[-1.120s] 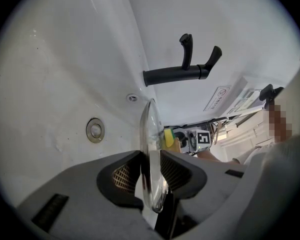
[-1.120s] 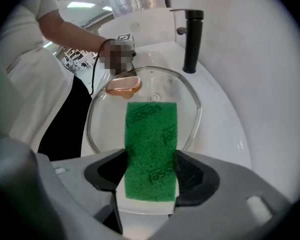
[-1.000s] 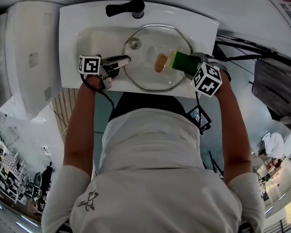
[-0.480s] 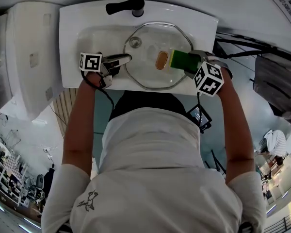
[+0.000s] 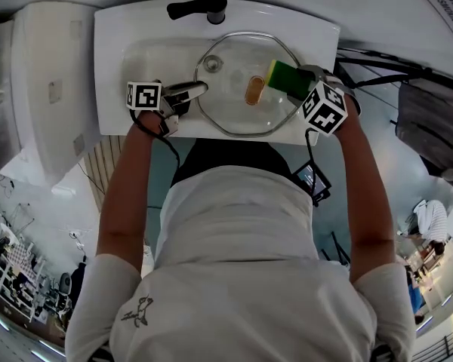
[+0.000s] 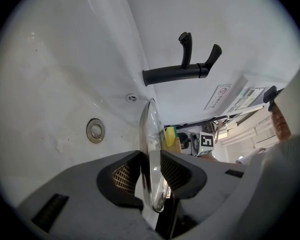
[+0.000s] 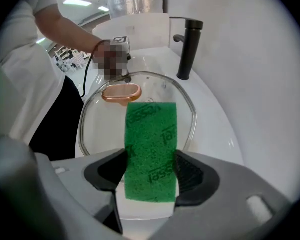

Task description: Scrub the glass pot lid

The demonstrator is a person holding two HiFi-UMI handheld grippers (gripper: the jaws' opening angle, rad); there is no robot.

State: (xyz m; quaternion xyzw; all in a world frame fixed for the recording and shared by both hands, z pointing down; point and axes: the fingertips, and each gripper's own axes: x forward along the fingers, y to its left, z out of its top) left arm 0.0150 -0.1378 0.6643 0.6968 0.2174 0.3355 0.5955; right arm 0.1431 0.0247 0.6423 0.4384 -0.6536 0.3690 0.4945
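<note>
A white ceramic wash basin (image 5: 109,66) with a black tap (image 5: 200,7) has the round glass pot lid (image 5: 230,104) lying across its bowl. The left gripper (image 6: 150,176) is clamped on the lid's rim. The right gripper (image 7: 151,179) pinches a green scouring sponge (image 7: 151,139), seemingly touching the glass. Scrub in short strokes around the copper-coloured handle (image 5: 253,90), pressing lightly so the rim does not slip.

Right gripper (image 7: 151,170): jaws clamped on the green sponge (image 7: 151,139), one pad on each long edge.
Beyond the fingertips: glass pot lid (image 7: 97,129) over the white sink (image 7: 225,129).
Lid handle (image 7: 121,92): copper-coloured, just past the sponge's far end.
Faucet (image 7: 187,46): black, well beyond the right-hand finger.
</note>
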